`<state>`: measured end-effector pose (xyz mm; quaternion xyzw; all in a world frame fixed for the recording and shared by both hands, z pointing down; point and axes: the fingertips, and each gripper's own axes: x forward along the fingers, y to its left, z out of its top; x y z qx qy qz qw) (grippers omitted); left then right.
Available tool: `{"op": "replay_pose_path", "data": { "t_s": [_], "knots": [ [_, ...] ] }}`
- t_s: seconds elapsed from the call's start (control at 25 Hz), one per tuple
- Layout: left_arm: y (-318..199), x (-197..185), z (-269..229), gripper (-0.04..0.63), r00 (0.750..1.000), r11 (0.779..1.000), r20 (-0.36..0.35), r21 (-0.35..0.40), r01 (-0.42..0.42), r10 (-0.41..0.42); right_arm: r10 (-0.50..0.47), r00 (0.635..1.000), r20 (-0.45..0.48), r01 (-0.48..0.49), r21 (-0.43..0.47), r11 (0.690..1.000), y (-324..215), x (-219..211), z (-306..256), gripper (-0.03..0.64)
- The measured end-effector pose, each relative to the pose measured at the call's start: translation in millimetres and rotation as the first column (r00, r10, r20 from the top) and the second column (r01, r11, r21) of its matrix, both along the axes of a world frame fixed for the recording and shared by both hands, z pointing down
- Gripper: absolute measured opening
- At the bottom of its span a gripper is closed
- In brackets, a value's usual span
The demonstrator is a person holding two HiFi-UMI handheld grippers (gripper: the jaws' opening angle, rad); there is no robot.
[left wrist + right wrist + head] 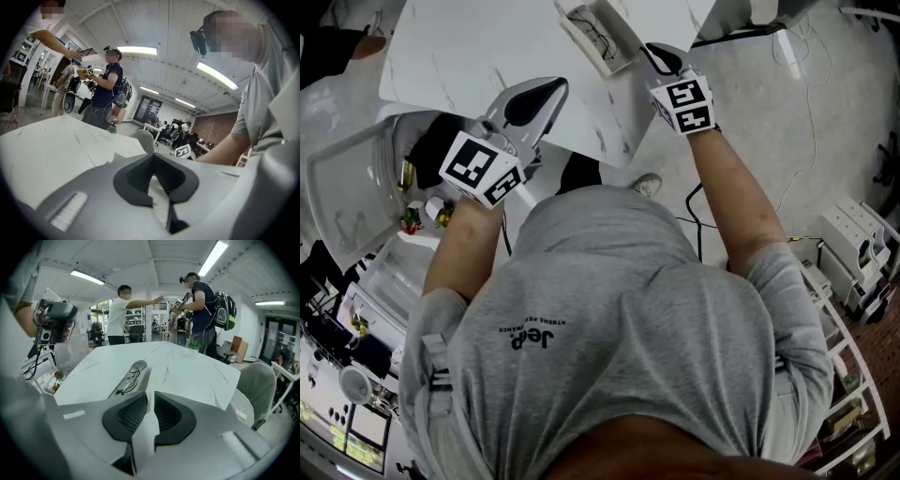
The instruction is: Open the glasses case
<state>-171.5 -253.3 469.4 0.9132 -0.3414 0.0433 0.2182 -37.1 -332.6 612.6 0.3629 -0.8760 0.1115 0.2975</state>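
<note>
The glasses case (pixel 584 36) lies open on the white marble table (pixel 469 47), with thin-rimmed glasses (pixel 128 379) resting in its grey tray (pixel 143 378). My right gripper (pixel 659 56) sits just right of the case. In the right gripper view the right gripper (pixel 150 401) is shut on the case's pale flap (pixel 144 432), which runs up between the dark pads. My left gripper (pixel 551 89) hovers over the table's near edge, left of the case and apart from it. In its own view, the left gripper (pixel 154 164) has its pads meeting, with nothing held.
Two people (pixel 124 315) (pixel 201 305) stand at the table's far end, beside a small plant (pixel 193 345). A grey chair (pixel 260 385) stands at the right. A clear plastic bin (pixel 347 187) and cluttered shelves lie left of me, white racks (pixel 862 253) to the right.
</note>
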Motion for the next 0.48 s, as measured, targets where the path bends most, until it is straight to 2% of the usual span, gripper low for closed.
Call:
{"op": "replay_pose_path", "data": {
  "t_s": [0.24, 0.48],
  "knots": [
    [-1.7, 13.1, -7.8, 0.049, 1.000, 1.000, 0.001, 0.013, -0.025, 0.025, 0.024, 0.999, 0.046, -0.025, 0.016, 1.000, 5.6, 13.3, -19.1, 0.056],
    [-0.7, 45.5, -27.1, 0.049, 0.996, 0.995, -0.003, 0.045, -0.084, 0.084, 0.087, 0.990, 0.114, -0.096, 0.071, 0.993, 19.2, 51.1, -62.4, 0.064]
  ]
}}
